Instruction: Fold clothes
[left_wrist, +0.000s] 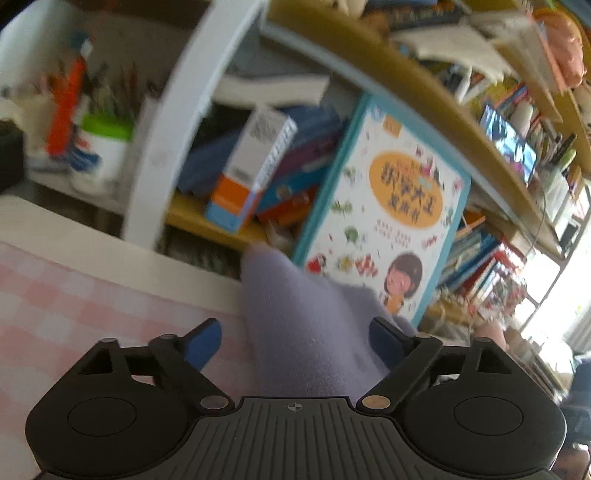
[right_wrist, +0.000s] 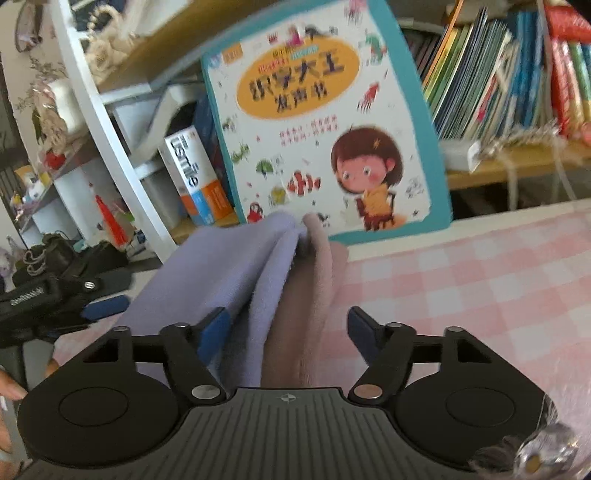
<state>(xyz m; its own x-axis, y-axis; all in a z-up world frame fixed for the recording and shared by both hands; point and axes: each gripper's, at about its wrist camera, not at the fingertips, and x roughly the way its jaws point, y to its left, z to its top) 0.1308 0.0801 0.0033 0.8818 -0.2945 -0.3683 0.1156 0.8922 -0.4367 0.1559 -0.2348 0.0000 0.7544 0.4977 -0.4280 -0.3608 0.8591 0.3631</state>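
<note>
Between my left gripper's (left_wrist: 295, 343) spread fingers lies lavender cloth (left_wrist: 306, 325); my right gripper (right_wrist: 286, 332) also gapes around it, on the pink checked tablecloth (right_wrist: 480, 280), near the picture book (right_wrist: 321, 122).

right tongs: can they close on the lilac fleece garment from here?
Probably yes. The lilac fleece garment already lies between the open right tongs, on the pink checked tablecloth; nothing blocks the way.

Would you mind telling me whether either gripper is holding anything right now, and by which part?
Neither grip is certain. The lilac cloth lies between the left gripper's wide-apart fingers; the right gripper likewise straddles its folded layers. Any pinch is hidden.
</note>
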